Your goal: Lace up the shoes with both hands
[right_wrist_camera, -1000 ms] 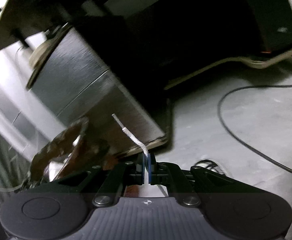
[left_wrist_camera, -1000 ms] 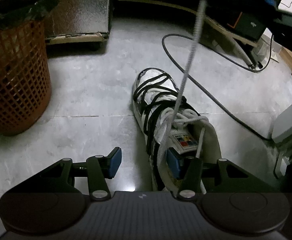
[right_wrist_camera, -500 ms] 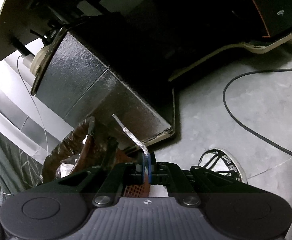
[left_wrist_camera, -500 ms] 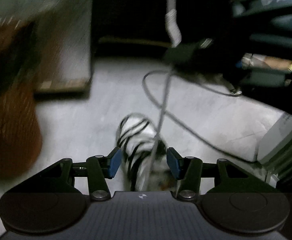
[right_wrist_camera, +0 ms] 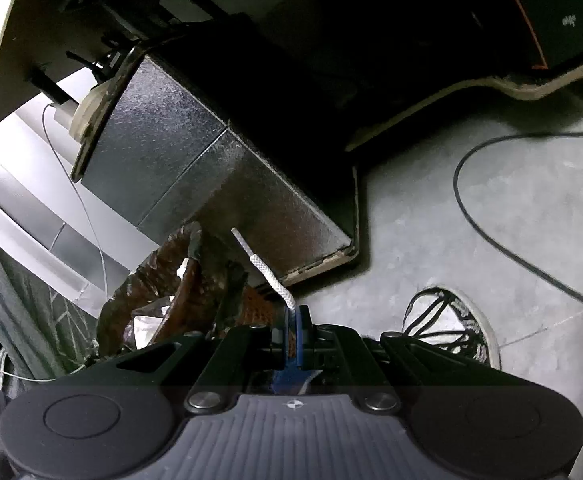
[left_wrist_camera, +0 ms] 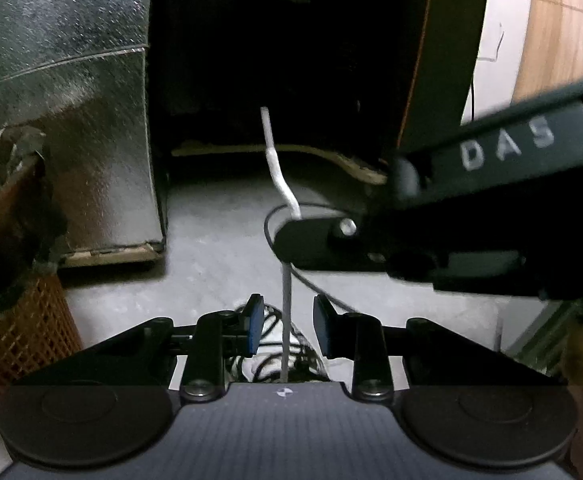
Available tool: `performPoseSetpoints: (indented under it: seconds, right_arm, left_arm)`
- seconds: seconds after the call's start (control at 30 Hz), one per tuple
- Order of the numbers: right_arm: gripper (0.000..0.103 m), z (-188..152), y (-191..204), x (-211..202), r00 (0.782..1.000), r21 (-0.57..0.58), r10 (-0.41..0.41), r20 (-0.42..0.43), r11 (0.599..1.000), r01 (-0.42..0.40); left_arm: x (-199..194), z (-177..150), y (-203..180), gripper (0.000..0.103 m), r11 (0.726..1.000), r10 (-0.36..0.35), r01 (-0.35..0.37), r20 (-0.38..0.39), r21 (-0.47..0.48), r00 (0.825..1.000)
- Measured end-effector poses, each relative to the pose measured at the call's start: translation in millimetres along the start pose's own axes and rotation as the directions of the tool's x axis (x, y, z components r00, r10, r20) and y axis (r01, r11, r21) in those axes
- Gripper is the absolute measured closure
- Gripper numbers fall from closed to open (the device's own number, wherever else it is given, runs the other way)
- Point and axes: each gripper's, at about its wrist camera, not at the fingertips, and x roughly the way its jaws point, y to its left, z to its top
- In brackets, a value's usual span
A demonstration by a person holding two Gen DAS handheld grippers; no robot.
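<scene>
Fingers (right_wrist_camera: 297,322) of right gripper (right_wrist_camera: 294,334) pinched tight on white lace (right_wrist_camera: 269,276), tip sticking up past pads at frame centre.
Left gripper (left_wrist_camera: 284,326) part open, just been closing; lace running taut between blue pads, touching neither. Shoe (right_wrist_camera: 457,330) on grey floor (right_wrist_camera: 431,232), lower right; orange basket (left_wrist_camera: 15,340) at lower left.

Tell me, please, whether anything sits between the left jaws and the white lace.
Nothing visible does. The lace runs taut straight through the gap of the left gripper, whose jaws have just been closing without pressing it yet. The right gripper clamps the lace higher up.
</scene>
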Motion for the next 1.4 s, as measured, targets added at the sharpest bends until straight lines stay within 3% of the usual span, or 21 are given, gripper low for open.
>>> performPoseSetpoints:
  seconds: [0.07,0.13,0.27,0.4,0.47,0.53,0.57,0.67,0.77,0.83,1.07,1.33,1.37,1.4]
  right_arm:
    - [0.099,-0.1,1.7,-1.3,1.0,-0.002,0.0,-0.012,1.0,0.0]
    - [0.099,-1.0,4.1,-4.3,1.0,-0.022,-0.005,-0.012,1.0,0.004]
    - [0.099,0.7,0.7,-7.4,1.0,0.011,0.011,0.018,1.0,-0.011]
    - [0.09,2.0,-0.8,-10.5,0.999,0.029,0.001,0.032,1.0,-0.002]
    - [0.089,3.8,-1.9,-15.6,0.998,0.027,-0.009,0.06,1.0,0.008]
    - [0.074,6.6,-4.8,-17.5,0.994,0.031,-0.079,0.072,0.997,0.077]
    - [0.073,6.5,-6.2,-16.8,0.99,0.026,-0.125,0.067,0.992,0.123]
    - [0.073,-2.3,-19.9,-3.7,0.963,0.027,-0.266,-0.05,0.963,0.267]
    - [0.073,-22.5,-37.4,13.0,0.921,0.049,-0.329,-0.211,0.937,0.346]
    - [0.073,-36.5,-46.4,23.8,0.886,0.059,-0.34,-0.315,0.925,0.375]
    - [0.073,-66.4,-70.8,40.3,0.852,0.166,-0.295,-0.433,0.903,0.397]
    - [0.074,-77.5,-76.0,43.4,0.866,0.223,-0.252,-0.431,0.901,0.373]
    - [0.075,-78.8,-76.9,43.3,0.873,0.243,-0.229,-0.43,0.902,0.357]
    - [0.085,-80.3,-77.9,43.1,0.879,0.267,-0.205,-0.43,0.901,0.341]
  left_arm:
    - [0.0,3.4,3.4,0.092,1.0,-0.002,0.002,0.013,-0.004,1.0]
    - [-2.7,4.9,2.8,0.098,1.0,0.007,-0.007,0.022,0.007,1.0]
    - [-6.7,5.3,1.6,0.099,1.0,0.026,-0.026,0.031,0.018,0.999]
    - [-6.2,2.9,2.5,0.099,1.0,0.025,-0.026,0.019,0.014,1.0]
    - [-6.3,2.0,7.9,0.099,0.999,0.027,-0.026,0.02,-0.029,0.999]
    - [-7.5,0.5,16.9,0.099,0.996,0.037,-0.035,0.022,-0.083,0.999]
    - [-7.6,-0.4,23.2,0.099,0.992,0.042,-0.039,0.022,-0.119,0.999]
    - [-9.0,-3.5,40.3,0.099,0.977,0.056,-0.051,0.021,-0.207,0.998]
    - [-11.4,-5.7,49.6,0.099,0.966,0.066,-0.058,0.024,-0.251,0.997]
    - [-12.8,-5.4,51.5,0.099,0.965,0.066,-0.056,0.028,-0.256,0.997]
    - [-13.2,-5.8,50.1,0.098,0.967,0.056,-0.047,0.029,-0.252,0.998]
    - [-15.1,-7.3,50.1,0.098,0.967,0.052,-0.042,0.031,-0.252,0.998]
    - [-15.2,-7.2,50.2,0.098,0.967,0.052,-0.043,0.031,-0.253,0.998]
    - [-15.5,-7.2,50.2,0.098,0.967,0.053,-0.044,0.031,-0.252,0.998]
